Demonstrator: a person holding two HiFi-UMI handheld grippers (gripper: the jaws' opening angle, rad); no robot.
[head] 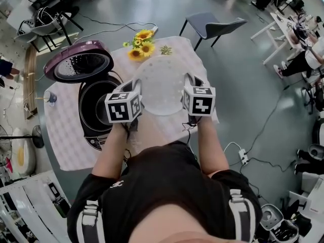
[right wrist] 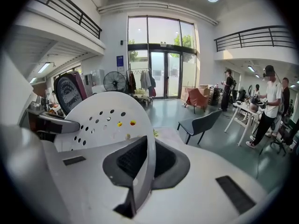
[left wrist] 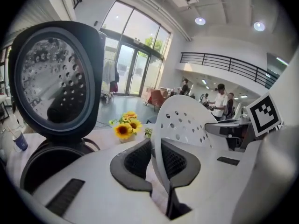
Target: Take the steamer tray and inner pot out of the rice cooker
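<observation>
Left claw: I read the left claw (head: 136, 89) (left wrist: 156, 158) as pressed together on the tray's left rim. In the left gripper view the thin white edge runs straight between the two dark pads.
Right claw: the right claw (head: 189, 82) (right wrist: 147, 160) is likewise pinching the opposite rim, with the edge clamped between its pads.
Tray: the tray (head: 162, 85) (left wrist: 187, 120) (right wrist: 100, 120) is white, round and perforated. It hangs between my two claws, above the worktop and to the right of the cooker. It is clear of the cooker and touches nothing but the pads.
Cooker: the cooker (head: 93, 130) stands on the left part of the worktop with its lid (head: 78, 65) (left wrist: 51, 78) swung fully up and back. The open body shows a dark round well (head: 96, 105). I cannot make out the inner pot as a separate thing from here.
Worktop: the worktop (head: 71, 146) is covered by a pale checked cloth.
Sunflowers: the sunflowers (head: 140, 43) (left wrist: 126, 127) sit at the far edge, beyond the tray.
Cup: a small cup (head: 50, 97) (left wrist: 17, 141) stands at the left edge, beside the cooker.
Surroundings: a grey chair (head: 212, 24) (right wrist: 203, 122) stands on the floor past the far right corner. People (right wrist: 268, 106) stand at desks further off.
</observation>
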